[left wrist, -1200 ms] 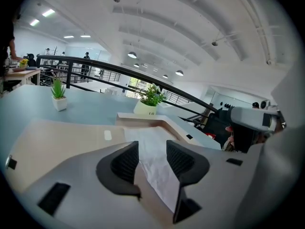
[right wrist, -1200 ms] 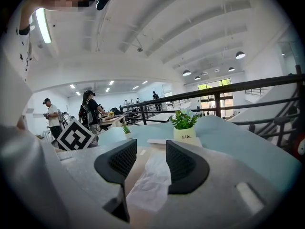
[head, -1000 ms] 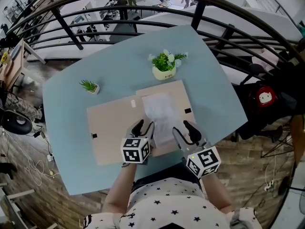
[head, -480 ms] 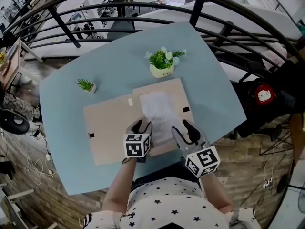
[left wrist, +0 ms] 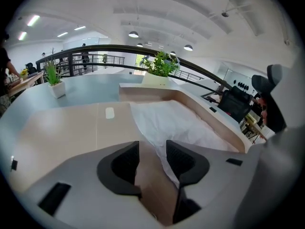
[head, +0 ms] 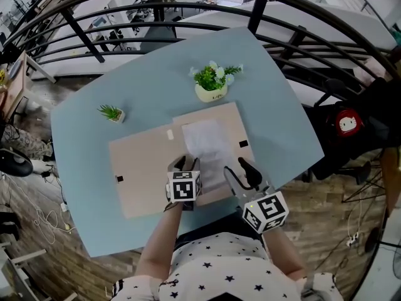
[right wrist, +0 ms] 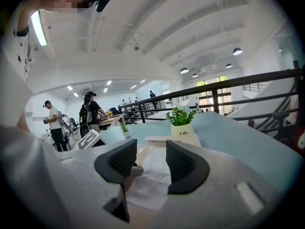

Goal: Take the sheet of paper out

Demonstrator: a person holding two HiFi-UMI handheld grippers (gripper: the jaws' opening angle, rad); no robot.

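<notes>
The sheet of paper [head: 203,142] lies white and crumpled in the right half of an open tan box [head: 141,165], with the left gripper [head: 186,163] low at its left edge, likely steadying the box, and the right gripper [head: 237,168] hovering near, both unclenched and empty.

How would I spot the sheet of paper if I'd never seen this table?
On the light blue table lies a flat tan cardboard folder. On its right half, near the white-potted green plant, rests the white paper sheet. It alone is crinkled against the smooth tan board.
</notes>
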